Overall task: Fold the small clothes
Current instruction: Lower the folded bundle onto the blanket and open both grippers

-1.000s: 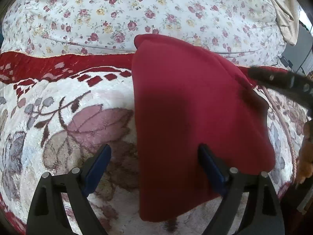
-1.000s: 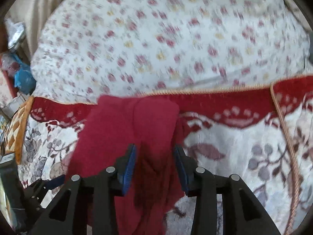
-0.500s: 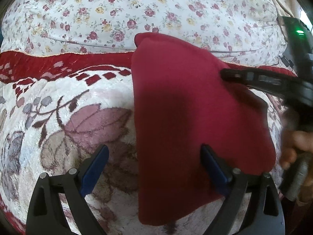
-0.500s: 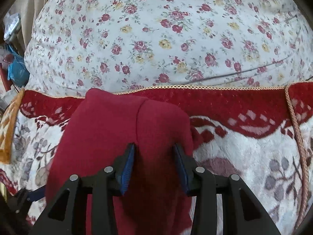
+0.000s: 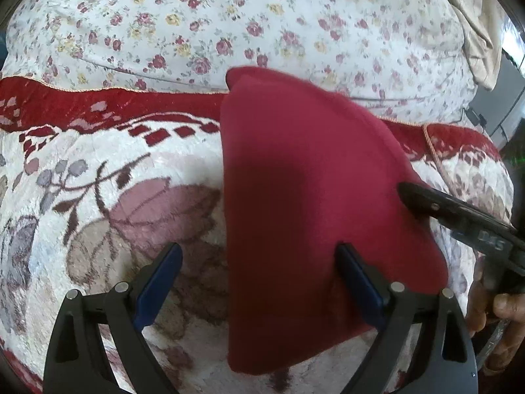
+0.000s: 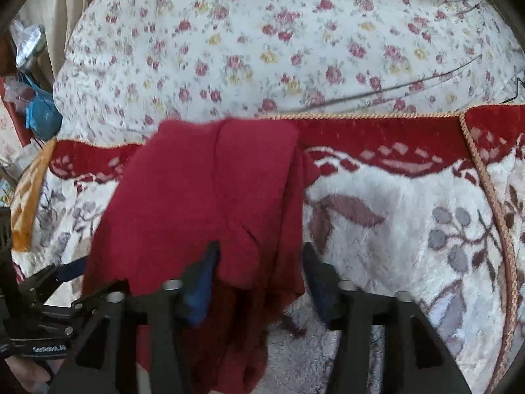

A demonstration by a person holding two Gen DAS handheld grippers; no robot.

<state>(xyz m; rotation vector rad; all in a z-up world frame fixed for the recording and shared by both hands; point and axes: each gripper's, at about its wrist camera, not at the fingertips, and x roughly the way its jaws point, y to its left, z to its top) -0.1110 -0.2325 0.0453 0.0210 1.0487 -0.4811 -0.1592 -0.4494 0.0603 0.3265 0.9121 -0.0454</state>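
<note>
A small dark red garment [image 5: 311,203] lies folded lengthwise on a patterned blanket. My left gripper [image 5: 259,259] is open wide just above its near left part; the left edge of the cloth runs between the fingers. My right gripper [image 6: 259,256] hovers over the garment's near right edge [image 6: 229,180], jaws partly apart with red cloth between and over the blue pads; I cannot tell whether it pinches the cloth. The right gripper's finger [image 5: 423,200] shows in the left wrist view at the garment's right side.
The white-and-red floral blanket [image 5: 108,197] covers the near surface. A rose-print quilt [image 5: 229,23] rises behind it. Bags and clutter [image 6: 36,105] sit at the far left in the right wrist view. A beige cloth [image 5: 475,32] hangs at the upper right.
The right gripper has pulled back toward the garment's near right edge and its jaws stand wider. The left gripper has hardly moved and stays open.
</note>
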